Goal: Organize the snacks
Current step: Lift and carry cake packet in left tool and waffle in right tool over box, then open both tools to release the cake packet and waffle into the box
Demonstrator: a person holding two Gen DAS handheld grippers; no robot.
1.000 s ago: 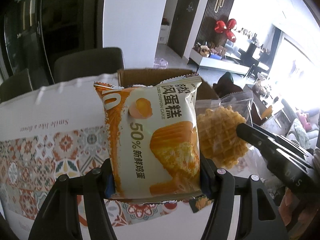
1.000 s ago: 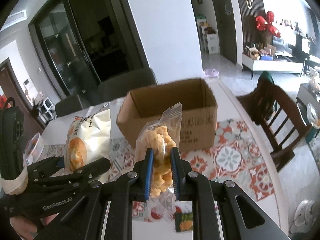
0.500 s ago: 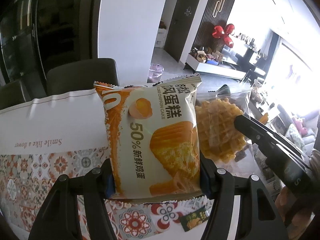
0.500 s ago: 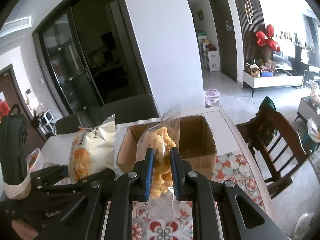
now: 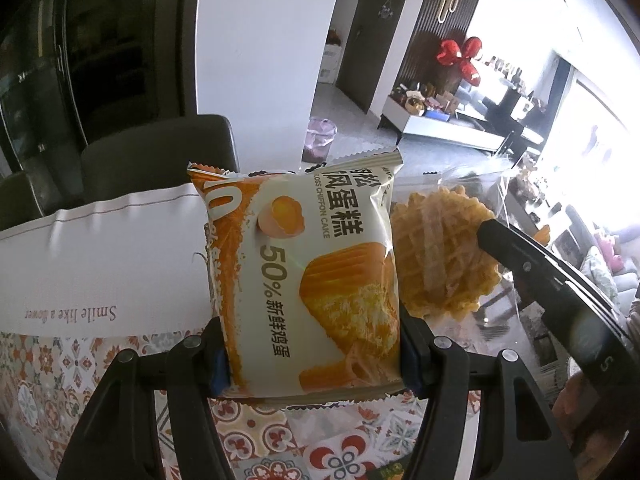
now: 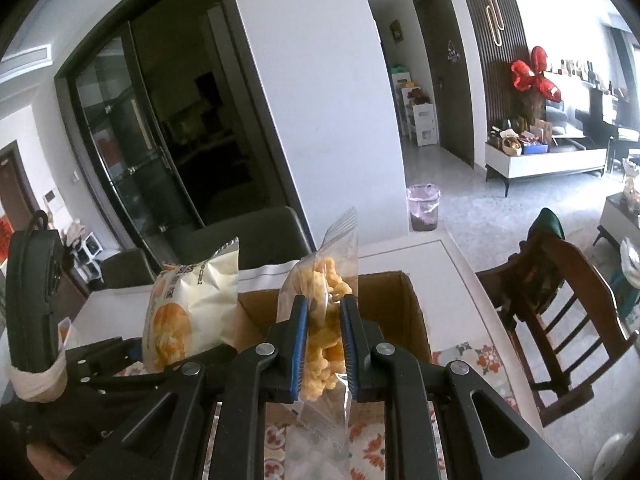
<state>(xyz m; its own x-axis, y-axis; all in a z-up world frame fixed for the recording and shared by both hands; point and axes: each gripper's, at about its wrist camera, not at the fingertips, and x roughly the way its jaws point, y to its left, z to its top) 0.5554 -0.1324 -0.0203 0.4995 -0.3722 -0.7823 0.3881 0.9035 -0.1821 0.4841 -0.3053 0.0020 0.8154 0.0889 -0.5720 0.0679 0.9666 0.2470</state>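
Observation:
My left gripper (image 5: 314,354) is shut on an orange-and-white chiffon cake packet (image 5: 308,268), held upright above the table. It also shows in the right wrist view (image 6: 192,316), to the left. My right gripper (image 6: 324,344) is shut on a clear bag of waffle snack (image 6: 324,320), held edge-on in front of an open cardboard box (image 6: 404,312). The waffle bag (image 5: 444,256) shows just right of the cake packet in the left wrist view. The box's inside is mostly hidden behind the bags.
The table has a patterned tile cloth (image 5: 60,360) with a white border. Dark chairs (image 5: 160,152) stand at its far side and a wooden chair (image 6: 560,300) at its right. A small snack packet (image 5: 390,472) lies on the cloth below.
Both grippers have risen with their packets still held. The box now sits lower in the right wrist view and has dropped out of the left wrist view.

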